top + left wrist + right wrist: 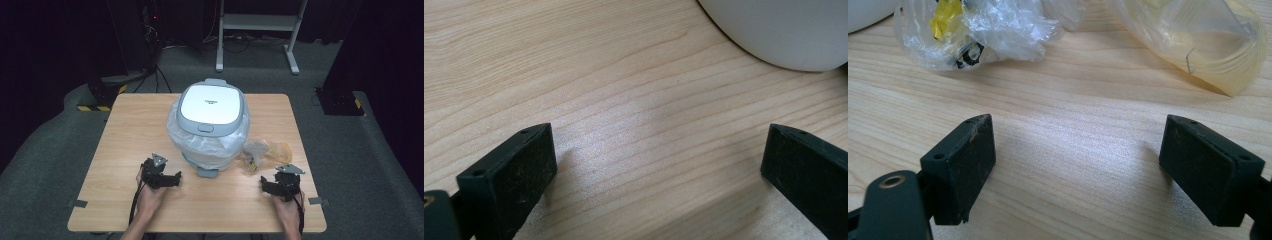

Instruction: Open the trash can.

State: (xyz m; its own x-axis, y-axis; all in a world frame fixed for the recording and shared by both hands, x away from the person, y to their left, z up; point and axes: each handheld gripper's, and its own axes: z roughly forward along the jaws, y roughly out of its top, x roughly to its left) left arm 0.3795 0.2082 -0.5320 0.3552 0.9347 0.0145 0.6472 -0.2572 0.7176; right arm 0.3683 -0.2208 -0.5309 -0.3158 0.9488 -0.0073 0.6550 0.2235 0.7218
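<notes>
A white trash bin (210,122) with a grey-rimmed shut lid and a clear plastic liner stands in the middle of the wooden table (125,130). To its right lies crumpled clear plastic trash (251,159) with a yellowish plastic bag (277,150) beside it. My left gripper (172,179) rests low on the table near the bin's front left, jaws wide apart over bare wood (659,150); the bin's white base (784,35) lies ahead. My right gripper (265,184) rests at the front right, open and empty (1078,150), with the crumpled plastic (973,30) and yellowish bag (1198,40) just ahead.
Grey tape tabs (79,203) mark the table's front corners. A white metal frame (260,30) stands on the dark floor behind the table, and black stands with hazard tape (102,95) flank it. Bare wood lies along the table's left side.
</notes>
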